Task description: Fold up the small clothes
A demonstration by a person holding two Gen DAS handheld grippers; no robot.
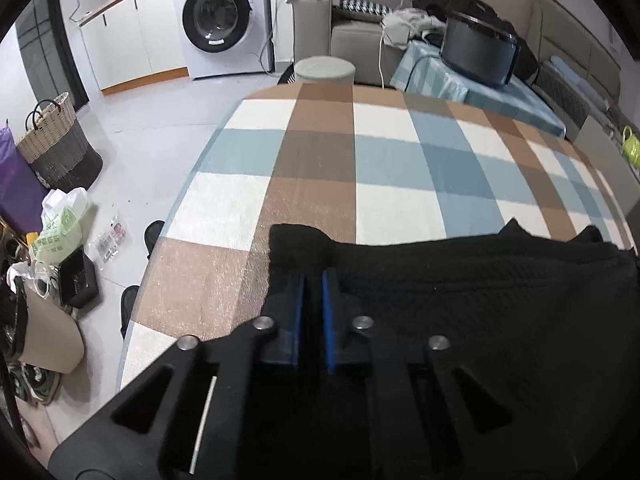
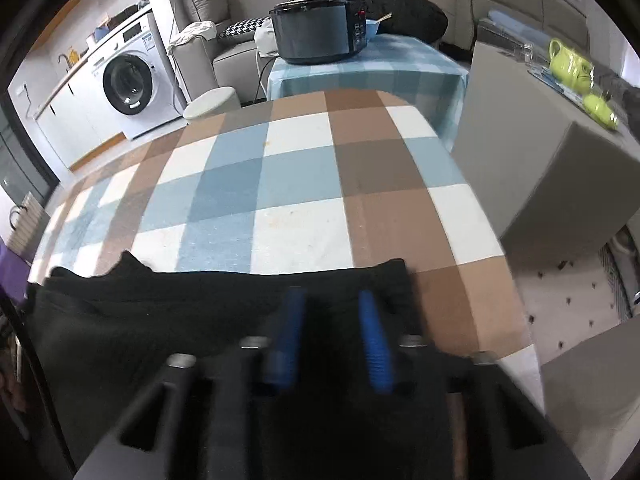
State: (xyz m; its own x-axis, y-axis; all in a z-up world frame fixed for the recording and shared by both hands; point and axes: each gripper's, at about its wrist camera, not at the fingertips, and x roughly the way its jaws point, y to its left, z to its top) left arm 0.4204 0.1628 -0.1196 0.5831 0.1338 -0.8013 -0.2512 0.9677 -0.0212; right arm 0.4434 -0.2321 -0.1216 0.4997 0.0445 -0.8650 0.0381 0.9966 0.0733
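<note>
- While the black garment lies across the near edge of the counter, we've got a gripper at each end of it.
- Our left gripper sits at the garment's left corner, blue pads almost together with a fold of the black knit pinched between them, so those jaws are clamped on the cloth.
- Our right gripper is at the garment's right end; its blue pads stand clearly apart, with black fabric showing in the gap. Looks like it's just resting over the cloth, not squeezing it, though that view is pretty blurry.
- The counter wears a checked cloth in brown, blue and white, and the garment's far edge runs roughly straight across it.
- Farther back: a washing machine, a dark cooker pot on a small blue-checked table, a grey sofa, and a wicker basket on the floor.
</note>
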